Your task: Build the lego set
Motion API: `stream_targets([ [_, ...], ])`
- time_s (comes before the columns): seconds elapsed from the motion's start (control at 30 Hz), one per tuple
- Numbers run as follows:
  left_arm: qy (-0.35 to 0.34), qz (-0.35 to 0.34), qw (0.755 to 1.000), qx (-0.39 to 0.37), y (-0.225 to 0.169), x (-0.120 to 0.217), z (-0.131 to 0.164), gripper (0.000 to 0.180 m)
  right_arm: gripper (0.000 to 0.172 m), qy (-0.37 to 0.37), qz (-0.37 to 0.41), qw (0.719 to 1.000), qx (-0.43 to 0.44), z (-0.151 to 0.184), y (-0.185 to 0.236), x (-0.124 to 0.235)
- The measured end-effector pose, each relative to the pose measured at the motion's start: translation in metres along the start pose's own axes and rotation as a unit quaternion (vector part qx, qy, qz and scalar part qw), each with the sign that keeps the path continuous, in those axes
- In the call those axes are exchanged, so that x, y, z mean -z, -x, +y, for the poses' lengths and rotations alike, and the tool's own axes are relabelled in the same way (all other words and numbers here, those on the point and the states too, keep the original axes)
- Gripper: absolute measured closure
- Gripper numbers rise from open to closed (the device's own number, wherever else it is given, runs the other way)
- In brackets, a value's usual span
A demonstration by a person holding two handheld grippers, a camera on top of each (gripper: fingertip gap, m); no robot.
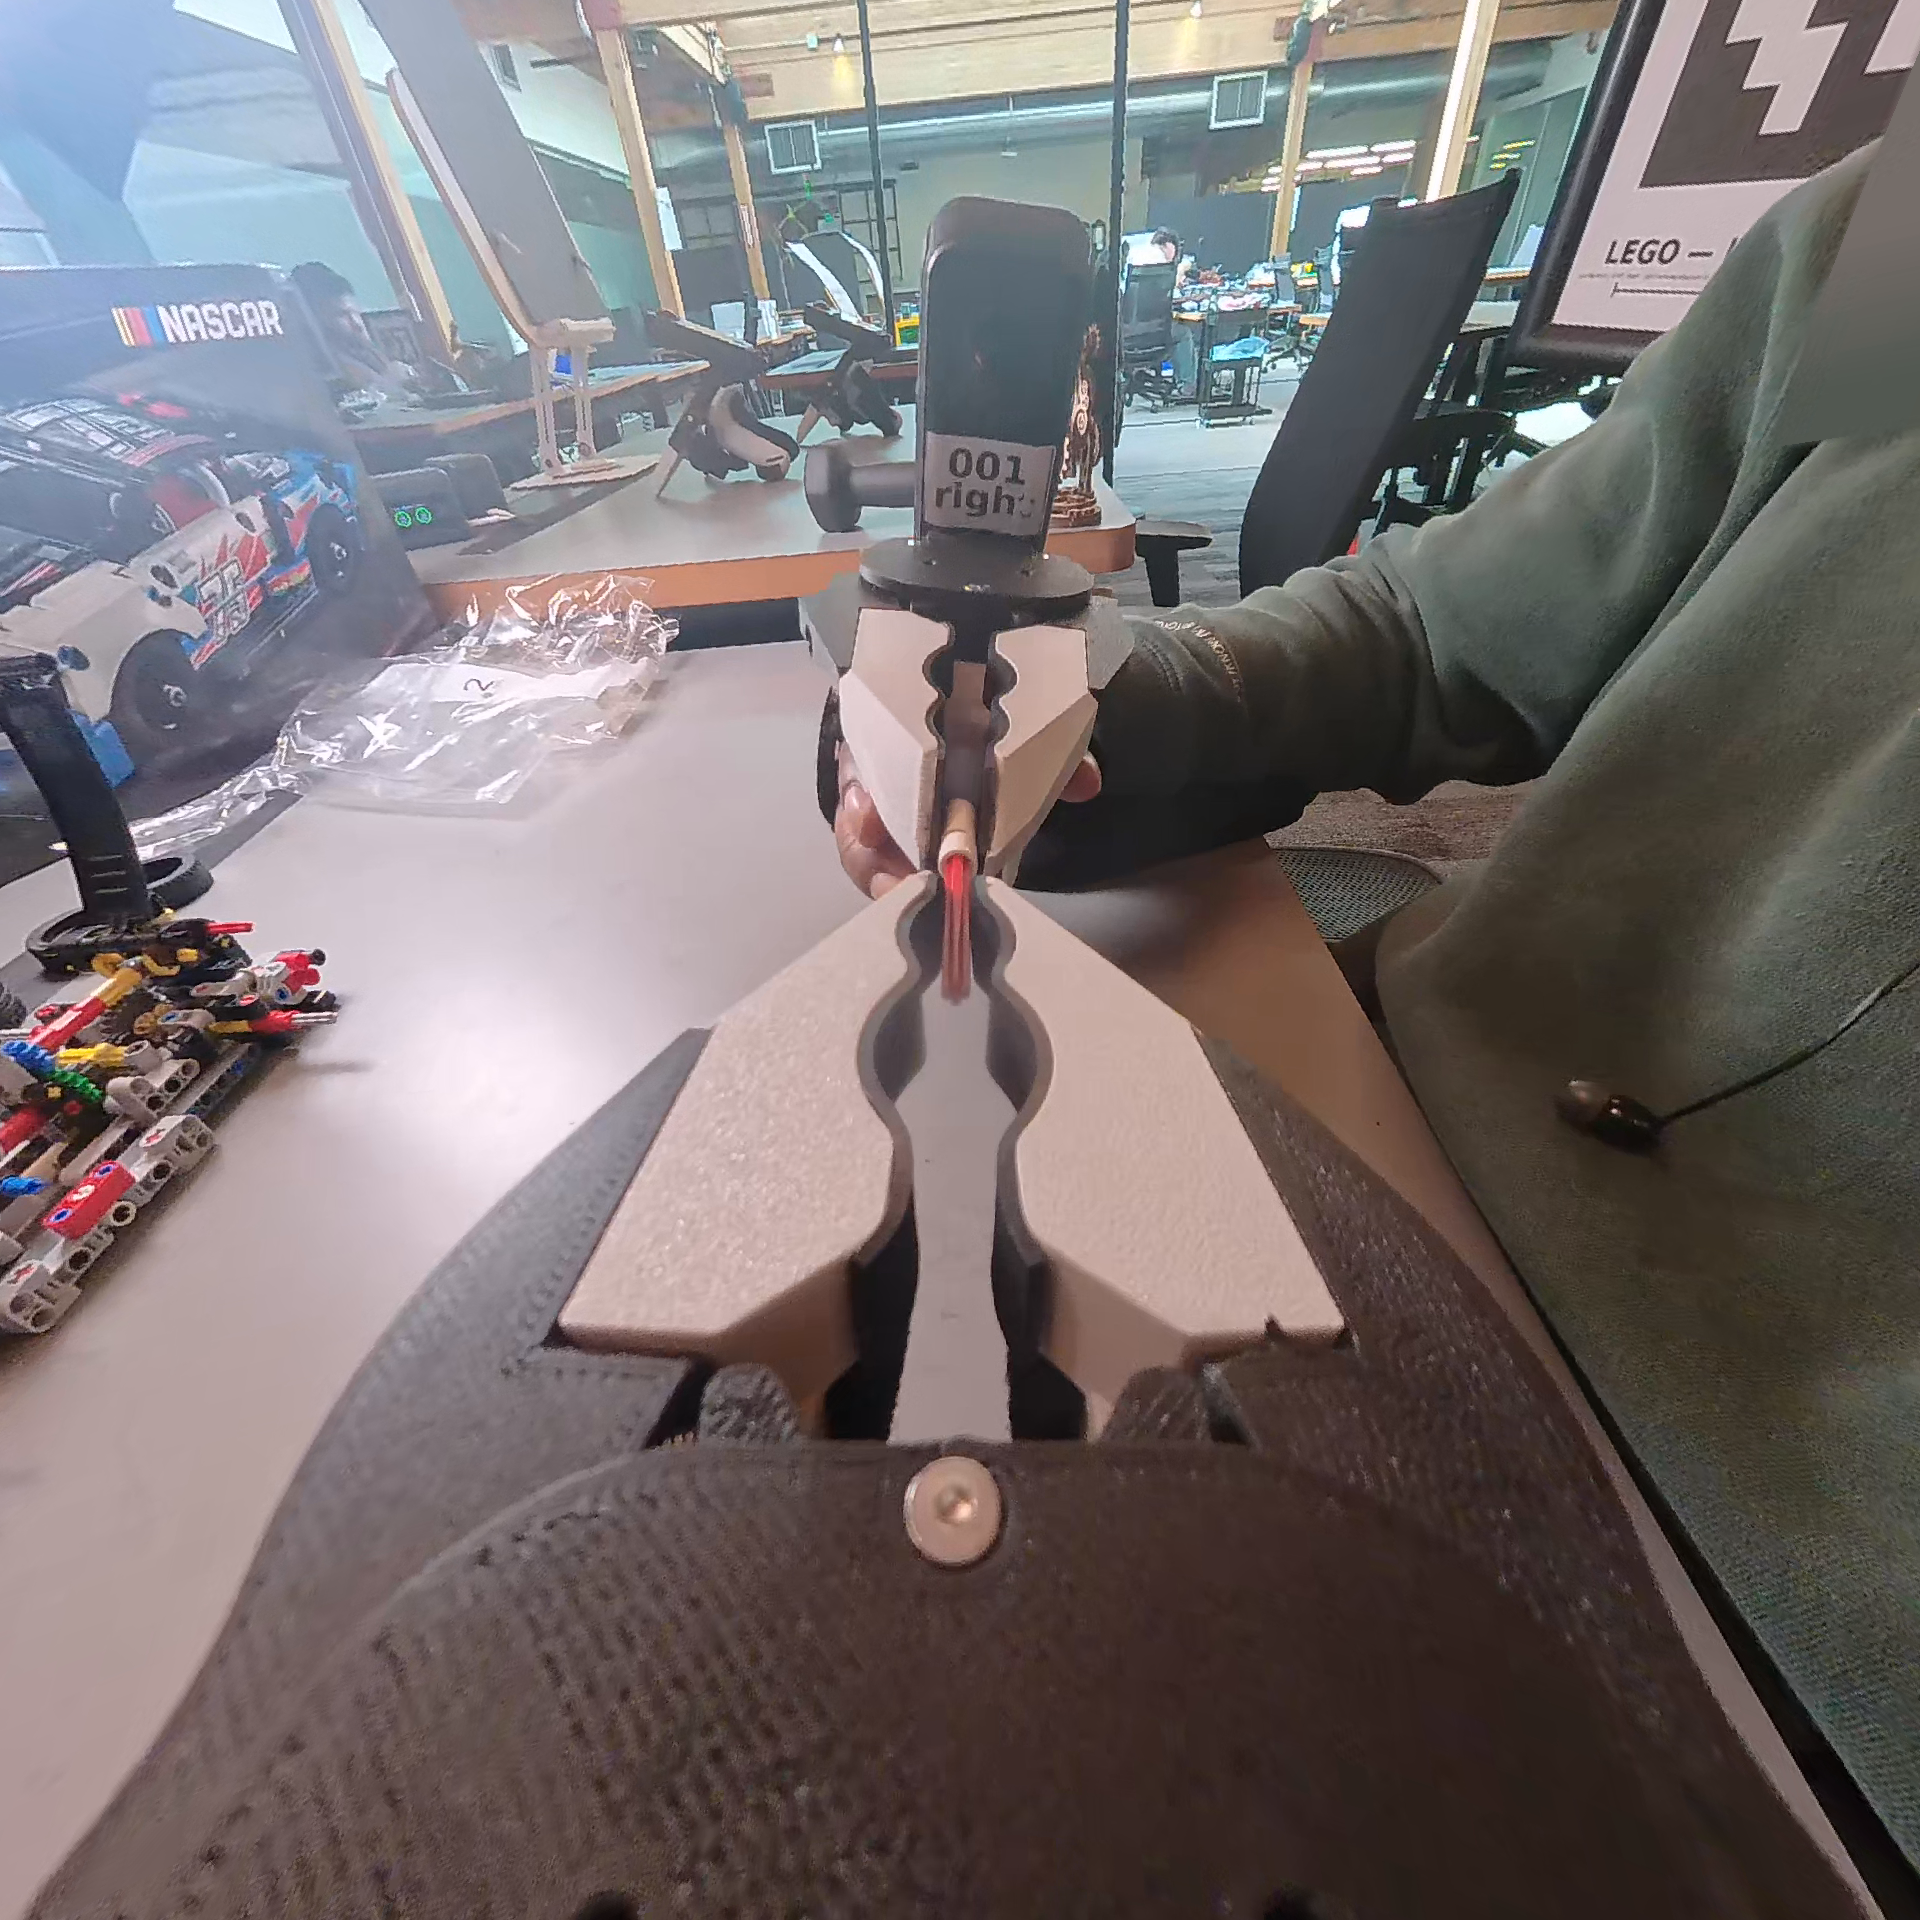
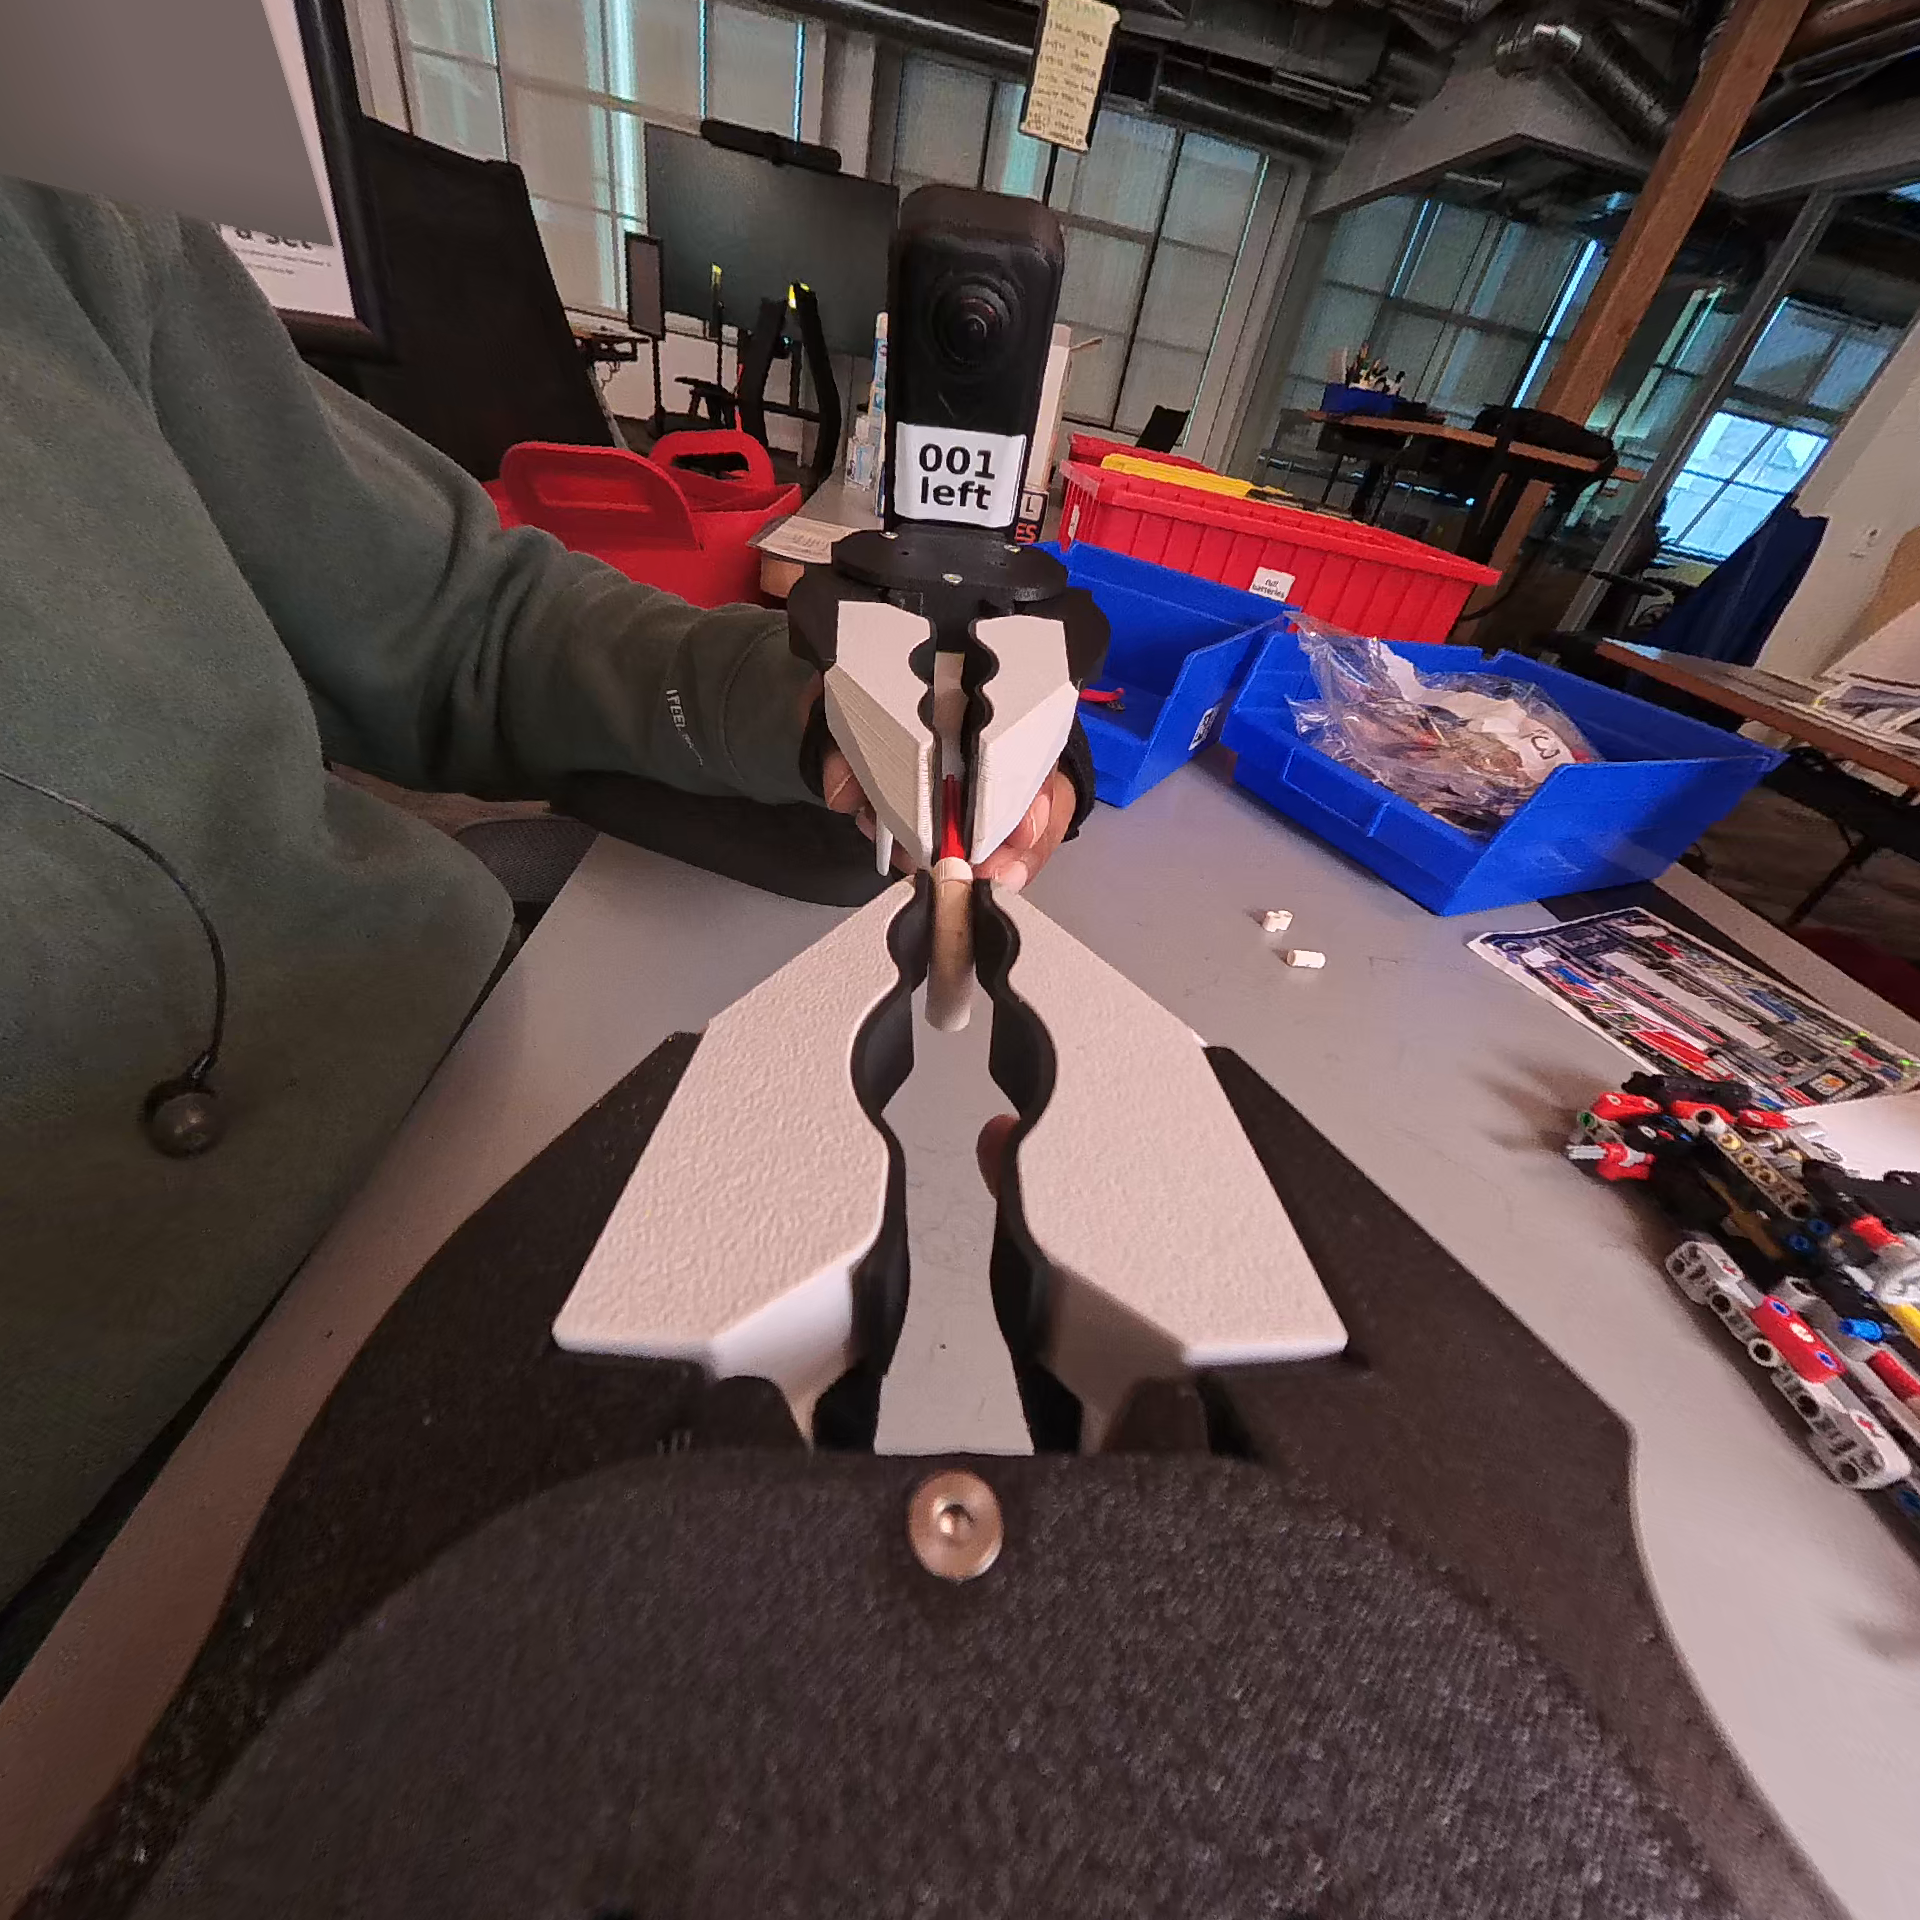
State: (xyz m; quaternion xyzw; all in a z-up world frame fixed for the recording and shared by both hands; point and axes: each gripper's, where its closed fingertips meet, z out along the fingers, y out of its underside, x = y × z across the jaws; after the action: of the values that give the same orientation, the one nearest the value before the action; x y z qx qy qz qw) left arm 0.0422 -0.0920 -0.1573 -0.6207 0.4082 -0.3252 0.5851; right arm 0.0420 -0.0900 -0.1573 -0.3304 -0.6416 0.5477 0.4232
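My two grippers face each other tip to tip above the grey table [image 1: 520, 1039]. My left gripper [image 1: 956, 885] is shut on a thin red axle [image 1: 956, 940] that sticks out forward from its tips. My right gripper [image 2: 949, 896] is shut on a tan-white cylindrical sleeve [image 2: 948, 966]. The red axle's far end meets the sleeve's end. In the left wrist view the right gripper [image 1: 964, 847] shows with the sleeve [image 1: 958, 831] in its tips. In the right wrist view the left gripper [image 2: 951, 847] shows with the red axle [image 2: 948, 821].
A partly built brick model [image 1: 125, 1091] [image 2: 1787, 1247] lies on the table. A boxed race-car set [image 1: 156, 468], clear plastic bags [image 1: 468, 707] and a black stand [image 1: 83, 831] are nearby. Blue bins [image 2: 1507, 810], two small white pieces [image 2: 1288, 935] and a printed booklet [image 2: 1683, 1008] lie to the right. My left and right fingertips are right by each other.
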Motion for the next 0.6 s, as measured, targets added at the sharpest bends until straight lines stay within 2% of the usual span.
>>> stream_targets([
  [0.6,-0.019,0.011,0.999,0.023,-0.0011,-0.0002,-0.0041,0.179,0.167,0.018,0.018,0.997,0.073,-0.0027,0.0015,0.0020],
])
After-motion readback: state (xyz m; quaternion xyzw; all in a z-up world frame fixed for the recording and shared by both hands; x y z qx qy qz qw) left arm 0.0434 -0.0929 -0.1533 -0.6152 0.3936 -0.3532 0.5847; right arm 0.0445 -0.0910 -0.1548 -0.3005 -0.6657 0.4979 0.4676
